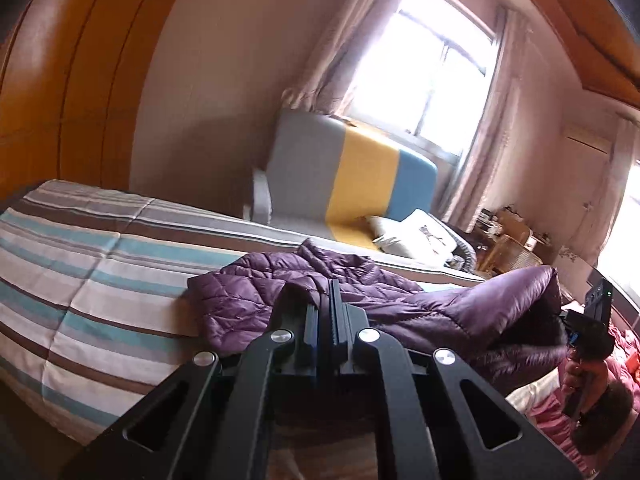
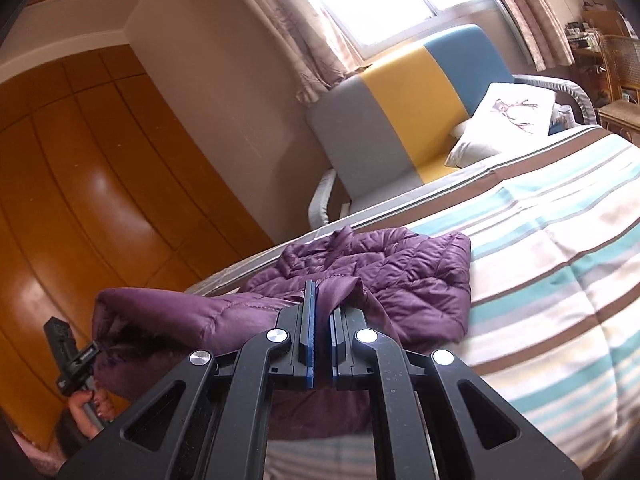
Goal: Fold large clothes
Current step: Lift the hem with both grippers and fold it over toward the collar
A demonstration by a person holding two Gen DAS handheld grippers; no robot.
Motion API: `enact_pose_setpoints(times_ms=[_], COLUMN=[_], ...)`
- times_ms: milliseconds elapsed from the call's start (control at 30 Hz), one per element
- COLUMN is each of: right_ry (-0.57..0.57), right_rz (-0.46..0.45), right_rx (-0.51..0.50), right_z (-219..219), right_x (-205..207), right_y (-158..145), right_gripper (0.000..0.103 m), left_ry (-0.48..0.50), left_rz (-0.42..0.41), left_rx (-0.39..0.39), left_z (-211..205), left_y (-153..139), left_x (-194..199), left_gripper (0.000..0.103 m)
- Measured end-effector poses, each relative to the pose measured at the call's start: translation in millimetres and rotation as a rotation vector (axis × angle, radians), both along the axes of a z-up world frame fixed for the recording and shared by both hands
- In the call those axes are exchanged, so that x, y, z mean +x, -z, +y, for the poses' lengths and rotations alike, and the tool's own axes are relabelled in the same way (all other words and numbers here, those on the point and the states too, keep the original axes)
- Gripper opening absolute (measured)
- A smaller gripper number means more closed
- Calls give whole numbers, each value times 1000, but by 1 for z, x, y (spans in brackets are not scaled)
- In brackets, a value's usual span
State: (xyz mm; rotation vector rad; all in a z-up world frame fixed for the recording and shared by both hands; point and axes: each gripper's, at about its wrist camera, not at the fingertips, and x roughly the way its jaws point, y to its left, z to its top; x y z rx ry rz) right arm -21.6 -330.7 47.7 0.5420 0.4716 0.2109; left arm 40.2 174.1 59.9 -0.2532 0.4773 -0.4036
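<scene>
Nearest in each wrist view is its own black two-finger gripper, both pinched nearly closed on the one purple quilted puffer jacket [image 1: 260,300]: the left gripper [image 1: 325,312] has fabric squeezed between its jaws, and the right gripper [image 2: 322,312] clamps a purple fold the same way. The jacket lies on the striped white, teal and brown quilt [image 1: 80,280] of the bed, its near edge lifted. Only the left view shows the right gripper from outside, with the hand [image 1: 586,380] around it; the right view alone shows the left hand [image 2: 86,404]. Farther off stand one grey, yellow and blue sofa [image 2: 400,112], two pale cushions [image 2: 508,116], and a curtained window [image 1: 424,68]. No writing is legible.
</scene>
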Motion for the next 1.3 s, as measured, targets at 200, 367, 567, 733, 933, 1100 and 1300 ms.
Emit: enact_pose_setpoints(times_ms=[200,367,567,733,933,1100,1300], right_ry=[25,51,93,120,153,174,185], right_rz=[36,67,122,166,239,304,362], right_rx=[-19,-37,-55,-66,-77,-157,-137], right_z=[-1,-1,-4,-6,-9,-4,-6], right_x=[39,68,110,143,179,204,221], right_y=[7,11,24,38,66,91,121], right_gripper=[5,5,5,5,5,5,5], left_ry=[-28,-41,-64,-83,-110,-122,-118], left_rz=[24,61,120,156,224,253,311], left_rx=[29,57,91,129,148,200,201], left_z=[-11,-19,-33,-46,-55,-65,-69], left_y=[14,22,35,50,78,101,130], left_x=[39,76,127,163,199,221,238], left_gripper=[4,4,4,4,4,5,7])
